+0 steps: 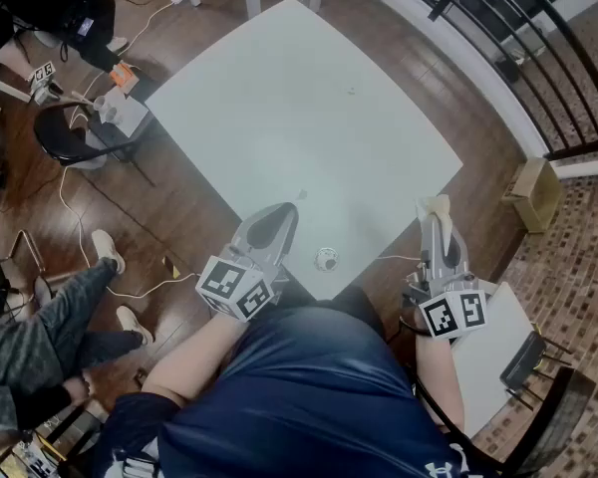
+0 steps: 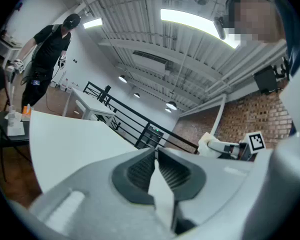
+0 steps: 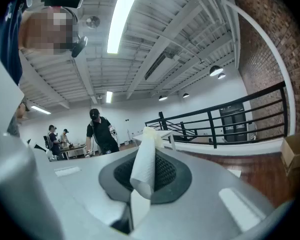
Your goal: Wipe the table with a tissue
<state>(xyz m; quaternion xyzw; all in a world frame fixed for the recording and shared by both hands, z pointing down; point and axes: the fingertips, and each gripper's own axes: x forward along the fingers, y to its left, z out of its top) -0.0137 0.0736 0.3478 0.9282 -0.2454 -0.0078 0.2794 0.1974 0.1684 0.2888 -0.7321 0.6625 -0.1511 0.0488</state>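
Observation:
The white square table lies ahead of me, corner on. My left gripper hovers over its near edge, tilted upward, jaws shut with nothing between them. A folded white tissue sticks out of my right gripper, which is raised off the table's near right corner and points up. In the right gripper view the tissue is pinched between the black pads as a rolled strip. From the left gripper view, the right gripper with its tissue shows beyond the table.
A small round object sits near the table's front corner. A black chair and a seated person's legs are at left. A railing and a cardboard box are at right, a second white table by my right arm.

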